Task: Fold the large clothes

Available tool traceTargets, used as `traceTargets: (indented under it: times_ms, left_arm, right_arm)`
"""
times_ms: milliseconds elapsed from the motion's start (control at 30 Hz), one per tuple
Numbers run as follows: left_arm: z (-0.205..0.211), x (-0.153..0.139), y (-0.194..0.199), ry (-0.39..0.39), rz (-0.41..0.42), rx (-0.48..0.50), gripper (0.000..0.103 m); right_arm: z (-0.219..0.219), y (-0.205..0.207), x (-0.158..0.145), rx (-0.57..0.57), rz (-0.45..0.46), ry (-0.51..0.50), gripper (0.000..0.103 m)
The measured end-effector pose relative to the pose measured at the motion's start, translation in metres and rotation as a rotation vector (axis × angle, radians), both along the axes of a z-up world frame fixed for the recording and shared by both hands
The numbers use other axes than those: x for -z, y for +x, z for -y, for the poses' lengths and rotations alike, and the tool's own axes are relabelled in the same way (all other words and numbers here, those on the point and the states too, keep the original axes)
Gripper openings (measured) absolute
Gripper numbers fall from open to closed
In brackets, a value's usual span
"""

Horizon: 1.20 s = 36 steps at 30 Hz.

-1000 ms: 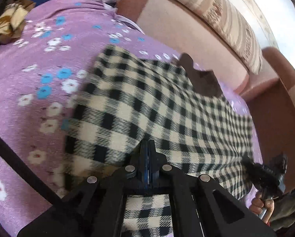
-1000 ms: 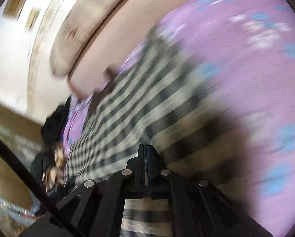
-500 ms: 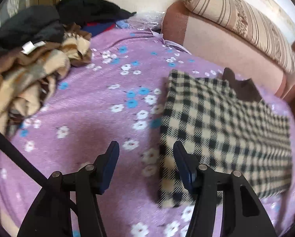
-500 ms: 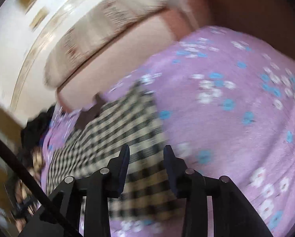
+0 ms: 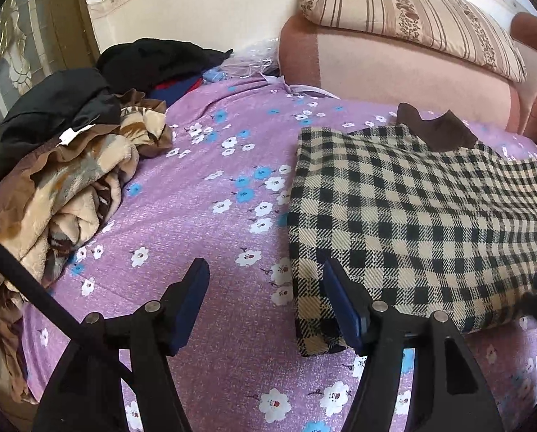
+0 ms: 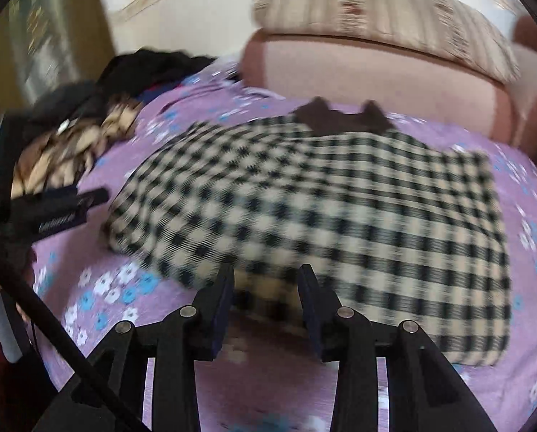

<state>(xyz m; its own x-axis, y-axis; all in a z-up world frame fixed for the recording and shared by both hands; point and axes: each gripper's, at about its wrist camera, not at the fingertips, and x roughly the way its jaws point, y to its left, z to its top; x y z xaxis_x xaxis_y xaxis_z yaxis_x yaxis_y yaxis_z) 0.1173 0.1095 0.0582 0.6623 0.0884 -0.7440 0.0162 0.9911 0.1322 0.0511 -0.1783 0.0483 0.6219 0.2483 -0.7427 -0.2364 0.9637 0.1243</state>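
Left tongs (image 5: 265, 309) opening, empty, by our folded checked garment (image 5: 412, 216) on the purple bedsheet (image 5: 196, 216) | right tongs (image 6: 265, 298) apart, empty, near its front edge | fold released; next, we likely regrip for another fold.

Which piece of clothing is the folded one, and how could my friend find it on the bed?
Start at the purple flowered bedsheet that runs up to the pink sofa back. On the side nearest that sofa lies the flat, folded black-and-cream checked garment, with a dark brown collar poking out at its far edge. The brown and black clothes pile opposite is crumpled, with no checks.
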Motion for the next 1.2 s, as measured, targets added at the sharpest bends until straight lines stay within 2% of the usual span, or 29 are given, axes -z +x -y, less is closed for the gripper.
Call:
traceTargets:
  times_ms: [133,333,433,967,1200]
  left_arm:
    - [-0.001,0.001,0.002,-0.019,-0.006,0.000,0.065]
    - [-0.004,0.007,0.010,-0.040,-0.028,-0.005,0.066]
    - [-0.005,0.010,0.013,-0.046,-0.036,-0.009,0.067]
    - [-0.014,0.032,0.033,-0.098,-0.107,-0.029,0.068]
    - [-0.020,0.042,0.039,-0.124,-0.130,-0.048,0.074]
  right_arm:
    - [-0.033,-0.003,0.010,-0.070,0.004,-0.063,0.042]
    - [-0.057,-0.003,0.029,-0.110,-0.004,-0.124,0.044]
    - [-0.065,-0.004,0.034,-0.121,0.005,-0.147,0.053]
    - [-0.090,0.000,0.045,-0.155,0.036,-0.215,0.060]
    - [-0.094,-0.001,0.047,-0.167,0.042,-0.236,0.063]
